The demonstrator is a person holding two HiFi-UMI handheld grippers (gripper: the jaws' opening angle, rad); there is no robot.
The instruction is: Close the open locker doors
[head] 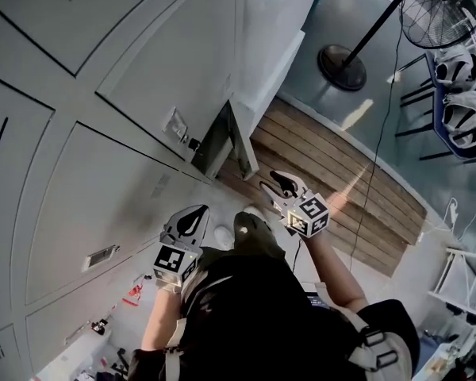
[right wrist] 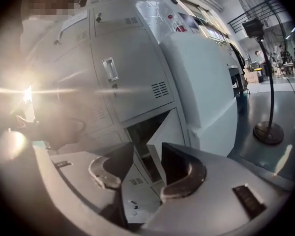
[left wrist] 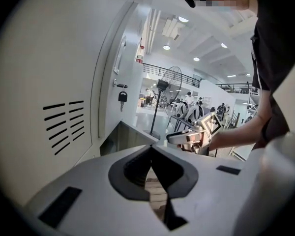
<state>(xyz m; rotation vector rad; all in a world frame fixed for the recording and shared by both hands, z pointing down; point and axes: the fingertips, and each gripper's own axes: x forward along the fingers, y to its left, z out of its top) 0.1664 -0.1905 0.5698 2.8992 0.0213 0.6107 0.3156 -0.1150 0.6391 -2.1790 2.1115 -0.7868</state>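
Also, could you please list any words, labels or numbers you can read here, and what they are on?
None can be read.
Label holder on a locker door: too small.
Red stickers on the pale cabinet: blurred.
Marker cube: square patterns only, no letters.

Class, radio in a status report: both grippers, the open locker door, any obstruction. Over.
Left gripper shut, empty. Right gripper open, empty. Locker door open, untouched. No obstruction seen.

Glossy grey-blue floor (head: 412,145) bearing a brown slatted wooden platform (head: 333,173), laid just beside the white metal lockers (head: 143,70); a pedestal fan's round dark base (head: 342,67) stands near the platform.
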